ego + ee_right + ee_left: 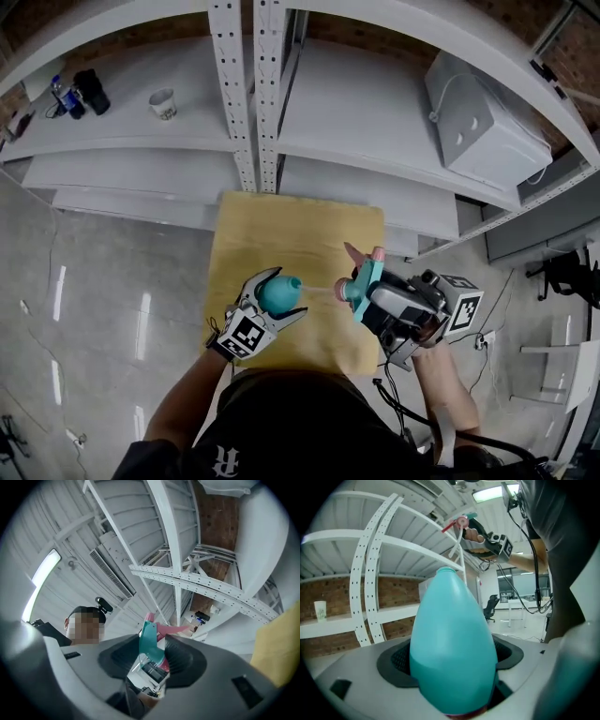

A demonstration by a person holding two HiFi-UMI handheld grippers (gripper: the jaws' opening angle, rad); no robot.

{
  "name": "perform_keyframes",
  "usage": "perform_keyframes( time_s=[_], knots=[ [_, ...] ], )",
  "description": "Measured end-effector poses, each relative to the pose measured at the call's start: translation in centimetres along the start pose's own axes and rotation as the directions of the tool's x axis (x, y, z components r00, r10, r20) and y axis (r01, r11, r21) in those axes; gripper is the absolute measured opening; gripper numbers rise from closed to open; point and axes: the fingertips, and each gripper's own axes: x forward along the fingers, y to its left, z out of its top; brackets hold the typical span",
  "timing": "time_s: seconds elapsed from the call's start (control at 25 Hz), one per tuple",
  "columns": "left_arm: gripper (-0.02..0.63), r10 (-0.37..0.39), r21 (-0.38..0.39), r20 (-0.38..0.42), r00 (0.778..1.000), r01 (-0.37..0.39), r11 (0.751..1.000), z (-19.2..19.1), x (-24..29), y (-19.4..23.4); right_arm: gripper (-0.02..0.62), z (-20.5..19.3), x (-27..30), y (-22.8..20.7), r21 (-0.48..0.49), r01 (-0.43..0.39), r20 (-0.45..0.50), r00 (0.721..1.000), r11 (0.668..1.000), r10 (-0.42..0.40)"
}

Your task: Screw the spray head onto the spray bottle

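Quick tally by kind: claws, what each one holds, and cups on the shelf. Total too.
claws: 2, the left claw and the right claw
spray bottle: 1, teal, gripped by the left claw
spray head: 1, teal and pink, gripped by the right claw
paper cup: 1, upright on the shelf
Total: 5

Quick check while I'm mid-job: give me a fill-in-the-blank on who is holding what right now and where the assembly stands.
1. The teal spray bottle is clamped between the jaws of the ____ gripper.
2. The spray head is clamped between the jaws of the ____ gripper.
3. The spray head is ____ yet screwed onto the spray bottle; the two are held apart above the table.

Missing words: left; right; not.
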Motion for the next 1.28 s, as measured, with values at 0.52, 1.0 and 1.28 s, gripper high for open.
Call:
perform_keyframes(
  time_s=[0.52, 1.0, 1.28],
  knots=[
    [0.434, -0.014, 0.061, 0.083, 0.996, 0.009, 0.998, 5.1, 0.0, -1.1, 0.172, -0.7, -0.2, -4.7, 0.175, 0.068, 0.068, 0.994, 0.982, -0.081],
    [0.434, -0.002, 0.058, 0.061, 0.998, -0.002, 0.998, 6.6, 0.1, -0.7, 0.172, -2.9, 0.1, -7.9, 0.201, 0.187, 0.007, 0.981, 0.962, -0.192],
    [0.434, -0.012, 0.051, 0.068, 0.998, 0.009, 0.999, 7.3, -0.2, -0.8, 0.172, -3.3, 0.2, -8.4, 0.214, 0.199, 0.003, 0.979, 0.956, -0.205]
  ],
)
